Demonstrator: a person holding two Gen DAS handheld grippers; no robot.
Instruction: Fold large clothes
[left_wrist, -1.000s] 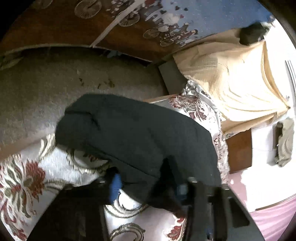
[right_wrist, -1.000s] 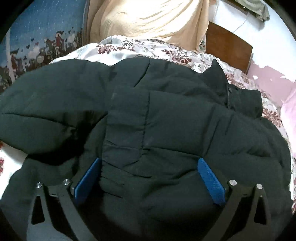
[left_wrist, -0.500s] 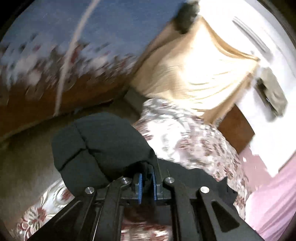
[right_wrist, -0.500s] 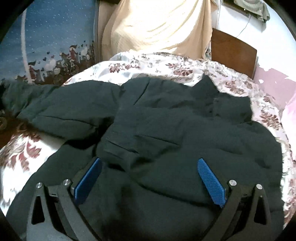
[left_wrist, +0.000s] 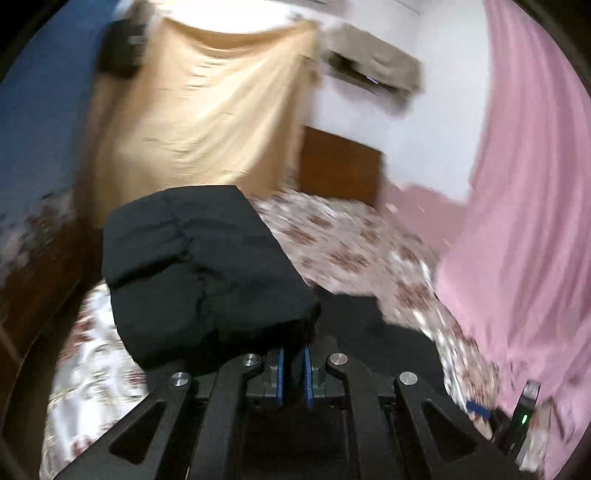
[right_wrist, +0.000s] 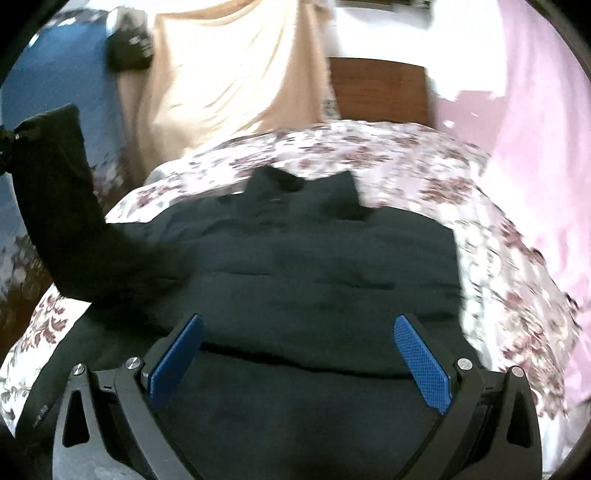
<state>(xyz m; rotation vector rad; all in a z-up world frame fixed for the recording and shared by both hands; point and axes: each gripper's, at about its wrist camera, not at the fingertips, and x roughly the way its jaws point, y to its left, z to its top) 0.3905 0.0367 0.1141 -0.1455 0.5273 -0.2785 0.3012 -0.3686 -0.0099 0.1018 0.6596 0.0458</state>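
The left gripper (left_wrist: 292, 363), jaws closed since a second ago on the sleeve (left_wrist: 199, 273), now lifts it off the bed (right_wrist: 424, 162) for folding over the jacket (right_wrist: 314, 258), which lies flat under the wide-open, empty right gripper (right_wrist: 298, 360).

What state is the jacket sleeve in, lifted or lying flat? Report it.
Lifted. The left gripper is shut on the sleeve, which stands above the floral bedspread, while the jacket's body lies spread flat.

Black puffer jacket (right_wrist: 314, 266), white bedspread (right_wrist: 424, 162) with maroon floral pattern, pink curtain (left_wrist: 524, 206), beige cloth (left_wrist: 207, 110).
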